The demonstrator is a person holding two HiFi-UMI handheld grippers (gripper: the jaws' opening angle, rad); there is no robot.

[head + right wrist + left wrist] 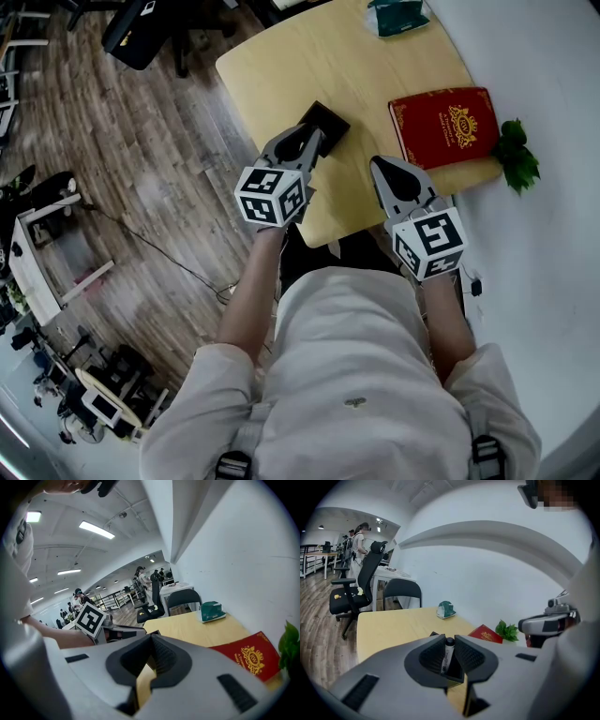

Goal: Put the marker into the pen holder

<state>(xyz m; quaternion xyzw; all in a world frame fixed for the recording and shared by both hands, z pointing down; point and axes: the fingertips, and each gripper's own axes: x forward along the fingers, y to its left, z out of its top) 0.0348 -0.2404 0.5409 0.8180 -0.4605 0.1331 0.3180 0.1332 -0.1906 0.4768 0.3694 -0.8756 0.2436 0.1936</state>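
Note:
A marker point(447, 656) with a black cap and white barrel stands upright between the jaws of my left gripper point(449, 639), which is shut on it. In the head view the left gripper point(313, 137) reaches over the near side of the square black pen holder point(330, 118), which stands near the table's left front corner. The marker itself is hidden there. A dark corner of the pen holder point(434, 633) shows just past the left jaw. My right gripper point(379, 165) hovers over the table's front edge, to the right of the holder. Its jaws point(151, 637) meet with nothing between them.
On the wooden table point(281, 66) a red book point(443, 123) lies at the right, with a green plant sprig point(515, 156) beside it against the white wall. A green object point(397, 16) sits at the far end. Office chairs and desks stand on the floor to the left.

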